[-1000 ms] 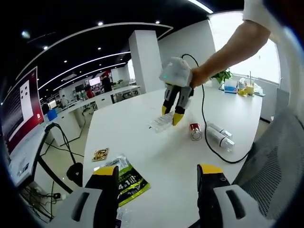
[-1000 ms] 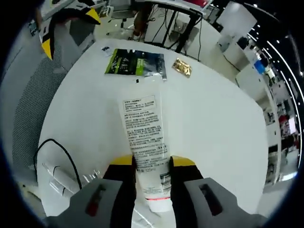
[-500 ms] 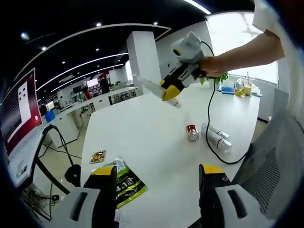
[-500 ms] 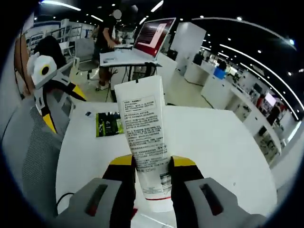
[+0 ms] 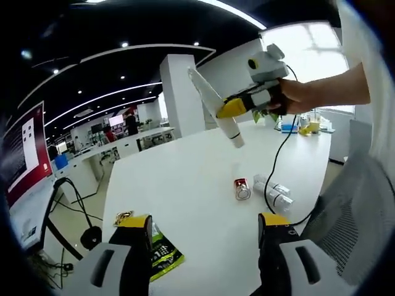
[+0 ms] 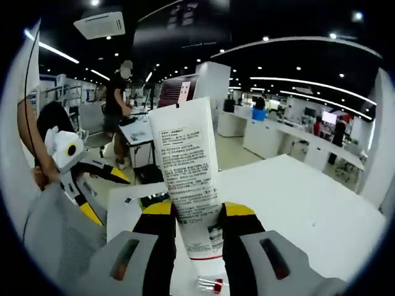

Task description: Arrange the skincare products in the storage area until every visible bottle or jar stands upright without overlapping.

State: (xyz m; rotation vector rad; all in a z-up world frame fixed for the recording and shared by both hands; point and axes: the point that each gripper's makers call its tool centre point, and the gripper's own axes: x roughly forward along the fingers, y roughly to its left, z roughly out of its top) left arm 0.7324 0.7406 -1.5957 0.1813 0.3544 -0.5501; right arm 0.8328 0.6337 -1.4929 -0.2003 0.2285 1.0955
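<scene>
My right gripper [image 6: 192, 216] has its fingers [image 6: 162, 216] clenched on a white tube [image 6: 187, 179], held up in the air above the tabletop [image 5: 185, 185]. My left gripper [image 5: 200, 231] is released, nothing between its fingers. On the tabletop: a red can [image 5: 241, 189] on its side, just beside two white bottles [image 5: 274, 191] lying flat; a green packet [image 5: 162, 253] near my left fingers.

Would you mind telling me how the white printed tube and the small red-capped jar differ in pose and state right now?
The white printed tube is clamped in the right gripper and held in the air, while the small red-capped jar lies on its side on the white table. The tube is long and slim; the jar is short and squat. The tube is held; the jar is touched by neither gripper. Neither stands upright on the table yet.
</scene>
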